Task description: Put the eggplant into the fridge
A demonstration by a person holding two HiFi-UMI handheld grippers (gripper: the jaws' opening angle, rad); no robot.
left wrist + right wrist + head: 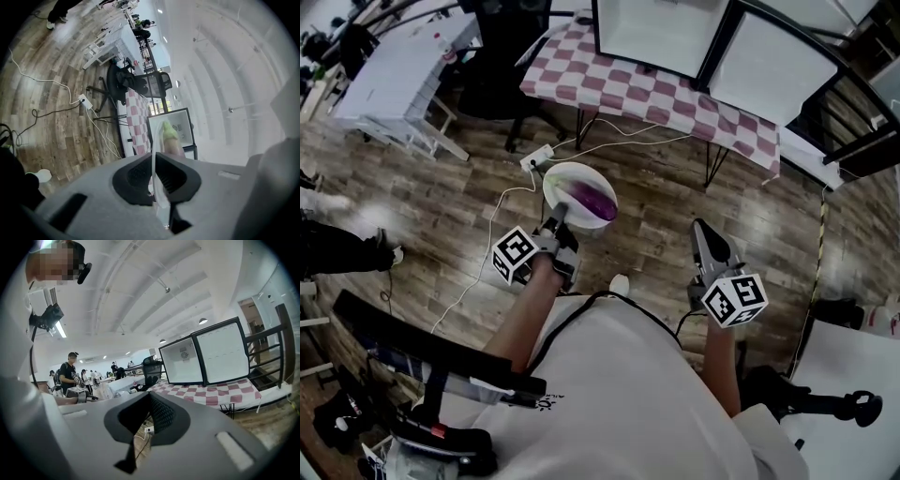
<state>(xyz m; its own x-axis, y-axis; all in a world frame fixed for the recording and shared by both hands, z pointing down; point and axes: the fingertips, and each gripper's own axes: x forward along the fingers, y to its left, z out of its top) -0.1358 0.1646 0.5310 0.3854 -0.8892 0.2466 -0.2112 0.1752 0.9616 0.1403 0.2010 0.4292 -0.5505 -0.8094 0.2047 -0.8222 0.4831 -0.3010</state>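
Observation:
A purple eggplant (592,199) with a green stem lies in a white plate (567,180) held out over the wooden floor. My left gripper (558,221) is shut on the plate's near rim. In the left gripper view the rim (153,164) stands pinched edge-on between the jaws, with the eggplant (171,138) beyond it. The small white fridge (661,33) stands on a checkered table, its door (773,67) swung open to the right. My right gripper (705,240) is level beside the left, shut and holding nothing. It faces the fridge (183,359).
The pink-checked table (619,89) bears the fridge. A power strip (536,159) with cables lies on the floor before it. A black office chair (502,56) and a white table (389,70) stand far left. A dark railing (862,122) runs along the right.

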